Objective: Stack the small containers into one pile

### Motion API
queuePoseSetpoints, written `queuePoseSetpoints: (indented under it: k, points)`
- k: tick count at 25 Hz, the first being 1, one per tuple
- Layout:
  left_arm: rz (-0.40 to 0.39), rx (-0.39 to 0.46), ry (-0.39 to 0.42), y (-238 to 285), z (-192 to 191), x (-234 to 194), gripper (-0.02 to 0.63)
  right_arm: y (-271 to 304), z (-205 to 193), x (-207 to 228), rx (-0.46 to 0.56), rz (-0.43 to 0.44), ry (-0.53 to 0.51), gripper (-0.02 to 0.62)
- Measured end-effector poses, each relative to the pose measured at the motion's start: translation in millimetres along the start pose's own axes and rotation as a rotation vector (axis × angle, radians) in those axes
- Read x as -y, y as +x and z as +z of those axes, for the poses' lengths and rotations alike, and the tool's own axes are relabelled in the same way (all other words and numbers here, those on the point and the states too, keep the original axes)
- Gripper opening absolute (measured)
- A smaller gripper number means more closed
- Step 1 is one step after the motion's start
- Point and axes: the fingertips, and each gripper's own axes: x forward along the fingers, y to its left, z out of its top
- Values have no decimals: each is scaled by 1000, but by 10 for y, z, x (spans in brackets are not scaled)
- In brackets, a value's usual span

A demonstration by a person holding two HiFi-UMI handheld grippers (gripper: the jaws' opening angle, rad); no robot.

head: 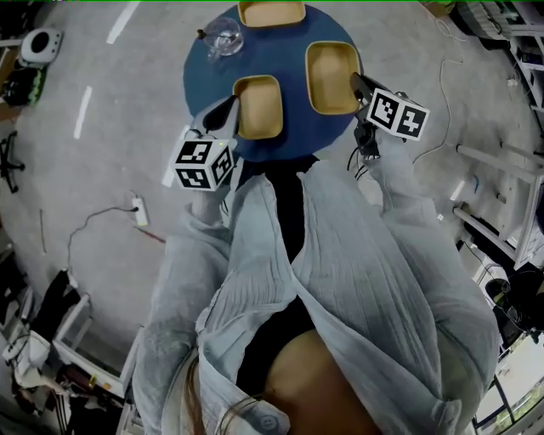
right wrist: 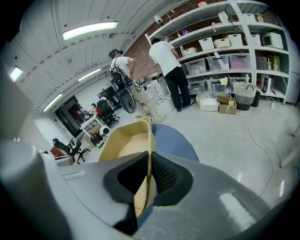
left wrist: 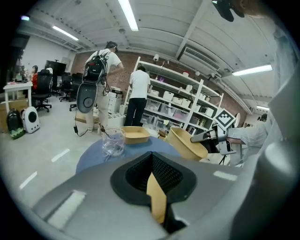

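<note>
Three tan containers are over the round blue table [head: 293, 136]. My left gripper [head: 231, 107] is shut on the left wall of the near container [head: 257, 106]; in the left gripper view a strip of that tan wall [left wrist: 156, 199] sits pinched between the pads. My right gripper [head: 358, 83] is shut on the right rim of the second container [head: 331, 76], which hangs tilted in the left gripper view [left wrist: 187, 143]. In the right gripper view its wall [right wrist: 143, 187] runs between the closed jaws. The third container [head: 270, 12] rests at the table's far edge.
A clear glass bowl [head: 223, 38] with a small utensil in it stands at the table's far left. Two people stand by white shelving [left wrist: 187, 101] behind the table. A power strip and cable [head: 138, 212] lie on the grey floor to the left.
</note>
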Motion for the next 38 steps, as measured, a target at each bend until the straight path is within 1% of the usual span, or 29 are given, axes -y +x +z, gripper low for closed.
queuePoseSetpoints:
  k: [6, 12, 18, 23, 29, 38]
  points:
    - [41, 13, -27, -134, -55, -114, 14, 96, -113, -333, -14, 43, 29, 21]
    - [67, 13, -50, -265, -158, -174, 14, 233, -361, -711, -52, 91, 79, 21]
    - [100, 13, -89, -412, -277, -228, 14, 330, -576, -1014, -93, 111, 107, 21]
    - [121, 12, -109, -487, -383, -248, 14, 384, -748, -1153, -98, 104, 147, 21]
    - [145, 14, -131, -555, -455, -252, 14, 459, -946, -1285, -134, 105, 136, 21]
    - [162, 1, -160, -648, -598, -308, 15, 570, -1102, -1231, -134, 23, 85, 21]
